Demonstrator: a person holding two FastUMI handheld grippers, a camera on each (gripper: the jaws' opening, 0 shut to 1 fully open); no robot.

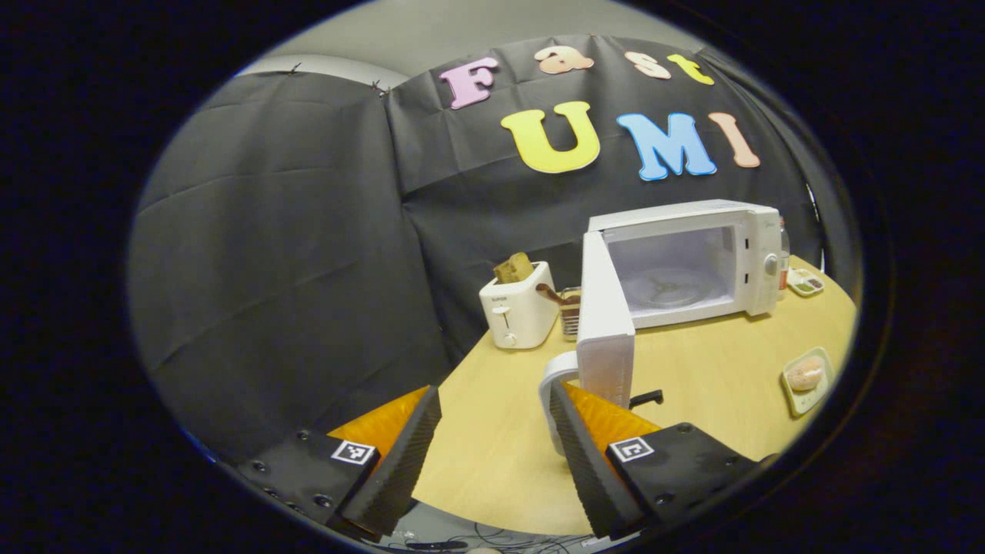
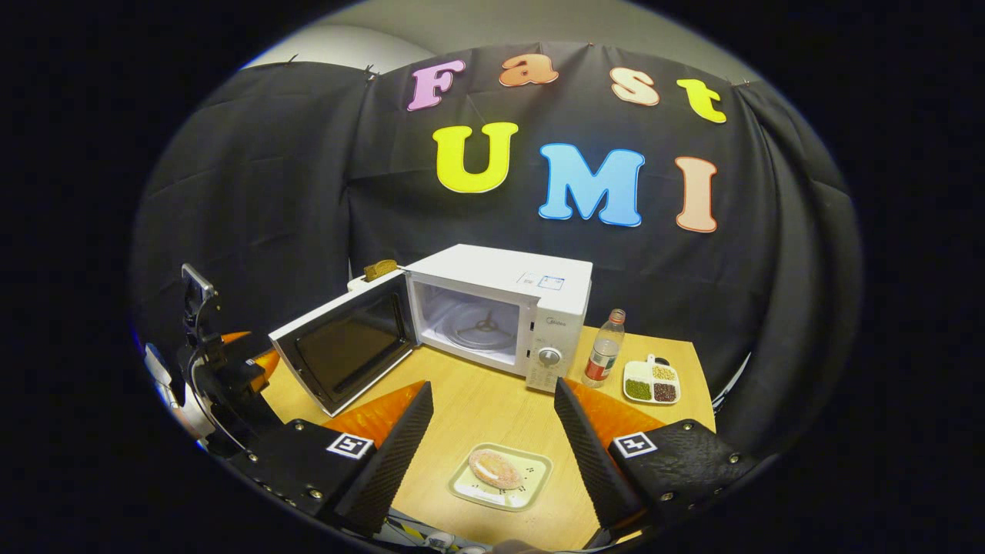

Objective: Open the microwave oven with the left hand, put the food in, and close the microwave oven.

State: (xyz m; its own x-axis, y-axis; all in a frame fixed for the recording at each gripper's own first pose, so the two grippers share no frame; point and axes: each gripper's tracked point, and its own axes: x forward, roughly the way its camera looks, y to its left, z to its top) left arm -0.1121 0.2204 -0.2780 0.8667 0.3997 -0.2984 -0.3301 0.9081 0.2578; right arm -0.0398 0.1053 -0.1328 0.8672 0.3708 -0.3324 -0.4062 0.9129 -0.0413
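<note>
Looking along the right gripper [image 2: 492,431], I am seeing its jaws standing wide and empty, with the food [image 2: 495,468] lying between them farther off: one pale, rounded, bun-like piece on one small square plate [image 2: 531,483], near the front edge of the table [image 2: 477,404]. I am judging the piece to be soft and light, easy to dent, so I am planning to grip the plate by its rim instead; the plate looks stiff, shallow and probably slick, so it is calling for a level carry or the piece may slide off.

The left gripper [image 1: 494,438] is also standing wide open with nothing in it, just beside the handle [image 1: 551,388] of the door [image 1: 605,323], though I cannot tell whether a finger is touching it. The one microwave oven [image 2: 500,315] is sitting toward the back of the table with its door swung fully out to its left, and the cavity is showing one glass turntable [image 2: 481,327], bare. I am taking the door as light and free on its hinge.

Counting the rest: one toaster [image 1: 517,312] with one slice of bread [image 1: 514,268] standing in it, one bottle [image 2: 604,348] beside the oven's control panel, and one divided tray [image 2: 651,382] with three portions of beans or grains.
</note>
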